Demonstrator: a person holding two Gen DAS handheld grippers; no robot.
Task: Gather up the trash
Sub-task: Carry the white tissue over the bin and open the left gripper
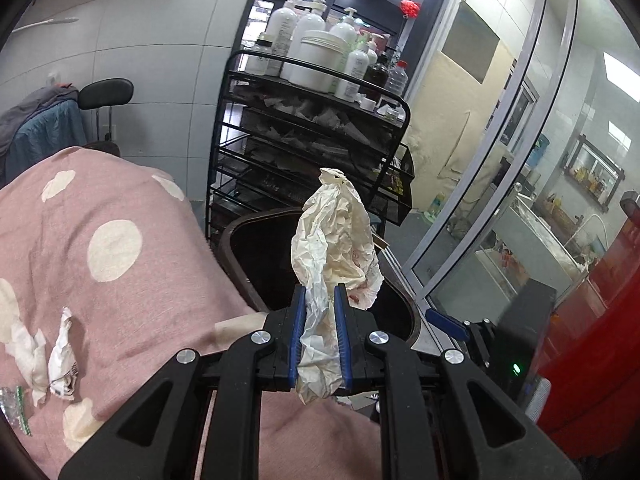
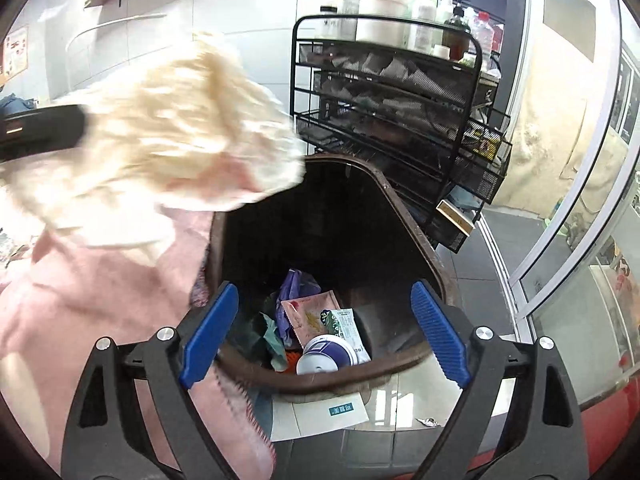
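Observation:
My left gripper [image 1: 320, 292] is shut on a crumpled white paper wrapper [image 1: 340, 232] with red stains, held up over the edge of a pink dotted blanket [image 1: 100, 240]. Just beyond it stands a dark brown trash bin [image 1: 240, 240]. In the right wrist view my right gripper [image 2: 324, 292] hangs open and empty above the bin [image 2: 404, 208], which holds a paper cup [image 2: 326, 354] and several packets [image 2: 316, 312]. The held wrapper [image 2: 180, 128] shows blurred at upper left. More crumpled papers [image 1: 60, 356] and a small green-and-white wrapper [image 1: 16, 408] lie on the blanket.
A black wire cart [image 1: 312, 132] loaded with white bottles stands right behind the bin. A glass door [image 1: 500, 200] runs along the right, with a red object [image 1: 600, 320] near it. A black chair [image 1: 106, 94] stands past the bed. A sheet of paper [image 2: 320, 412] lies on the floor by the bin.

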